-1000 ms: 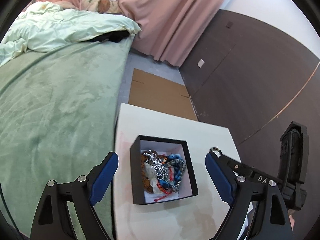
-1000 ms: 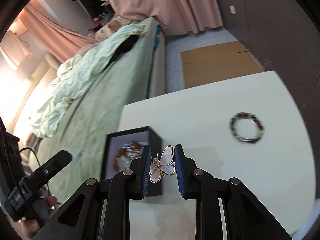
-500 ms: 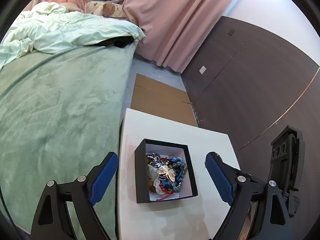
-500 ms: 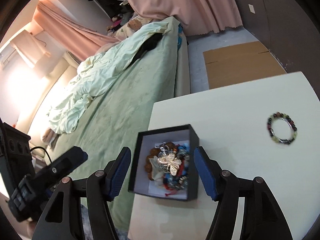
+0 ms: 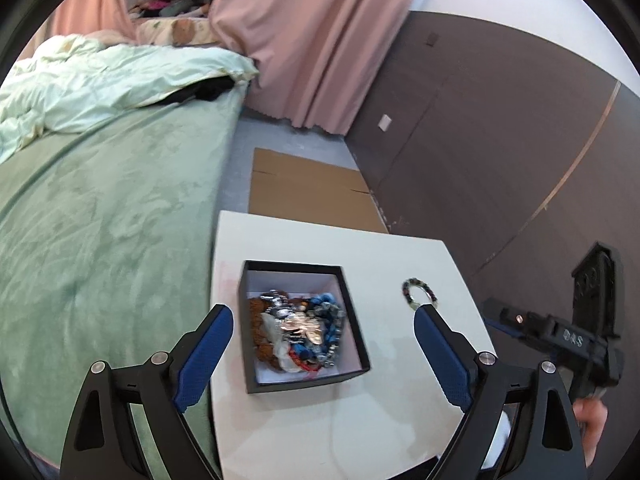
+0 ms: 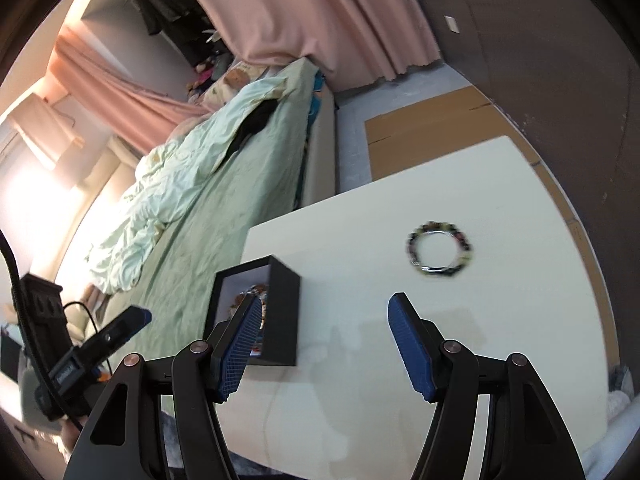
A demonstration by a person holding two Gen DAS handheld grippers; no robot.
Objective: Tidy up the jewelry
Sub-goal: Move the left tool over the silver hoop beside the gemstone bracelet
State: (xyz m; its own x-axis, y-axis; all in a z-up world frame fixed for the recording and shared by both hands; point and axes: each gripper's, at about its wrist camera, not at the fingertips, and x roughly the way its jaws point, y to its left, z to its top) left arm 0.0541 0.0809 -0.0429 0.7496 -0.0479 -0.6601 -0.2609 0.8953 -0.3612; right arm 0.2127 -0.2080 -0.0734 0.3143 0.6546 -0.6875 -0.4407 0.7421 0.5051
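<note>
A: What sits on the bench (image 5: pixel 304 420)?

B: A smooth, pale rectangular top carrying a square black box (image 5: pixel 301 326) with stiff, straight walls and a white lining. Inside lies a tangled heap of jewelry (image 5: pixel 298 328): blue beads, red cord, brown beads, silvery links, and a flat gold-and-pearly butterfly piece (image 5: pixel 306 325) on top.

A: Anything outside the box?

B: A beaded bracelet (image 6: pixel 440 249), a round ring of small dark, green and pinkish beads, lies flat on the bare bench surface, well apart from the box, toward the dark wall side. It looks slightly blurred.

A: How does the left gripper (image 5: pixel 320 356) stand?

B: Its jaws are spread wide with nothing between them; the ribbed blue pads flank the box from the near side, one by the bed edge, the other just below the bracelet.

A: And the right gripper (image 6: pixel 324 344)?

B: Wide apart too, holding nothing. Its left pad overlaps the box's open corner in view; bare bench shows between the pads.

A: The surroundings?

B: A bed (image 5: pixel 100 220) with a soft, velvety green cover and a crumpled pale duvet (image 5: pixel 100 84) runs beside the bench. Pink curtains (image 5: pixel 312 40) hang in folds, and flat cardboard (image 5: pixel 308 192) lies on the floor.
</note>
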